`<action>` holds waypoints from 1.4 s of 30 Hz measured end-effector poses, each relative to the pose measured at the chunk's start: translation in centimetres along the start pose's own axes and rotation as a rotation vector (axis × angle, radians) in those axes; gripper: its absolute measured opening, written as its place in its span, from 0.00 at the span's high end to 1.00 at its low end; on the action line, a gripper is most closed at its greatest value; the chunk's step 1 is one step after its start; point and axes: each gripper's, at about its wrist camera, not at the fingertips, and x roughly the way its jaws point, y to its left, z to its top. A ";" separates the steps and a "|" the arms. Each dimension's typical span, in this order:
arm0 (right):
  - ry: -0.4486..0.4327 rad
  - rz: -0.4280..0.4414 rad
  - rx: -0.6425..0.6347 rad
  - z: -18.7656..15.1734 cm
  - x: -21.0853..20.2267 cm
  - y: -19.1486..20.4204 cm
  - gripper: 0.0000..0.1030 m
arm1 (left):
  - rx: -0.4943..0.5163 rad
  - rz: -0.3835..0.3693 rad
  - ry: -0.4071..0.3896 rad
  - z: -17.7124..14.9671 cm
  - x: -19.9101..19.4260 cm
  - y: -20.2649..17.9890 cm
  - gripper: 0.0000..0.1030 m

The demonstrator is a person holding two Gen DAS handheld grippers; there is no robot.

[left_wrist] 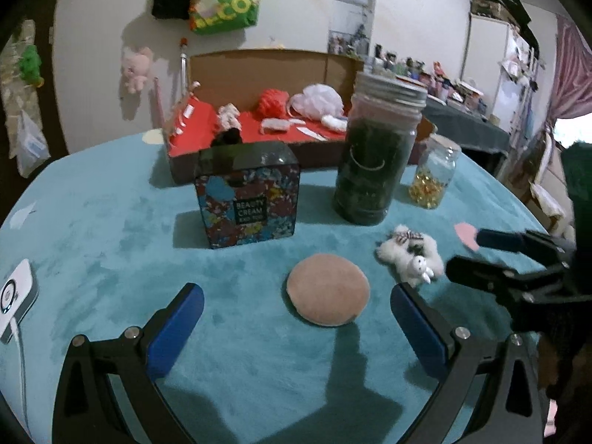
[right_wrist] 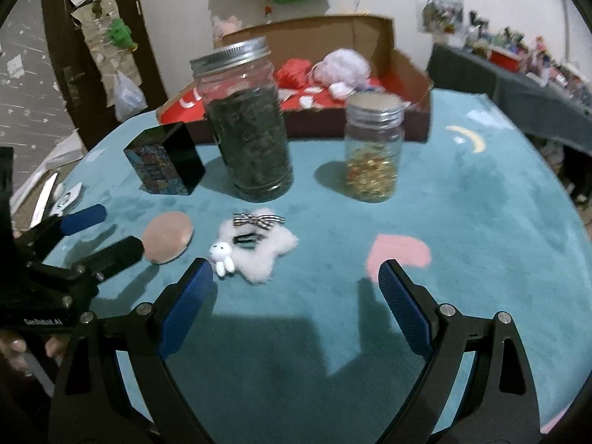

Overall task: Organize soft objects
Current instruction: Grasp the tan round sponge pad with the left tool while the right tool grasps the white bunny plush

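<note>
The left gripper (left_wrist: pixel 298 301), a black 2-finger frame with blue padded fingertips (left_wrist: pixel 177 327), tilts downward with its jaws spread wide and nothing pressed between the pads. In the right wrist view it enters from the left edge, with bare fingers of the person's left hand (right_wrist: pixel 33 351) wrapped under its black body. The right gripper (right_wrist: pixel 296 283), of the same black and blue build, also tilts downward, its jaws wide apart and holding nothing. The 2 grippers sit side by side, apart from each other.
</note>
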 end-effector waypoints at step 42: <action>0.108 0.116 -0.242 2.1 3.1 2.3 0.62 | 0.193 -0.189 0.082 2.3 2.4 -1.7 0.54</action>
